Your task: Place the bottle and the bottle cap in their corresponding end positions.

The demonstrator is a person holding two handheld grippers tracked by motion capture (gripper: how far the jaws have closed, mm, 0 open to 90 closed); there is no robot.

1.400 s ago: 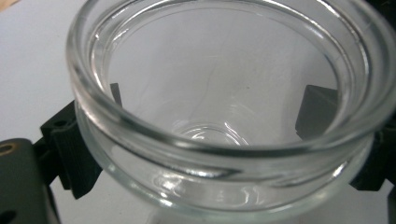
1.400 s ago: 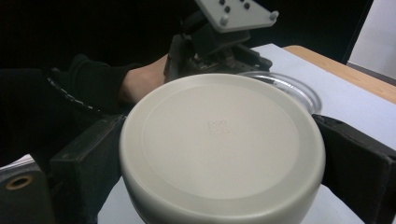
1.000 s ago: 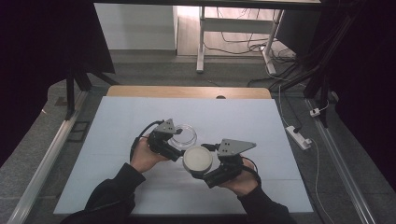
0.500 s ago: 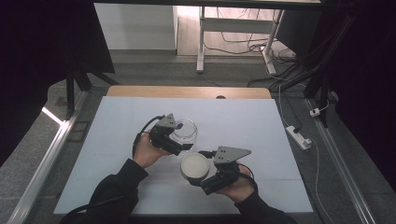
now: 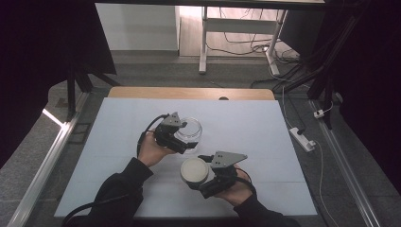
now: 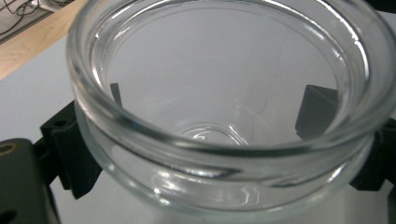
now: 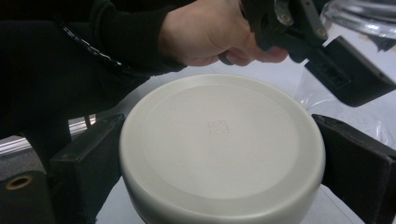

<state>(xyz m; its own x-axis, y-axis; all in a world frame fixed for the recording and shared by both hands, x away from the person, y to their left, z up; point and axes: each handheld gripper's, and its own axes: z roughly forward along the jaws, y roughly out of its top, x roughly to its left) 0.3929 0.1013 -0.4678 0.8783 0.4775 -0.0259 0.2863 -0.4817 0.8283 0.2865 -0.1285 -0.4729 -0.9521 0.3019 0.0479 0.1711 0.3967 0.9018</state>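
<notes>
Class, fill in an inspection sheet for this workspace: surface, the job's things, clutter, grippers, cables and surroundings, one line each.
Surface: white table top with a wooden strip along its far edge.
Job's things: clear glass jar, open and empty, standing on the table; white round lid, off the jar and nearer the person.
Clutter: nothing seen on the table.
Grippers: left gripper has its jaws on either side of the jar; right gripper has its jaws against opposite sides of the lid.
Cables: a black cable trails from the left gripper; loose cables lie on the floor beyond.
Surroundings: white power strip right of the table; white desk leg behind; dark curtains at the sides.
</notes>
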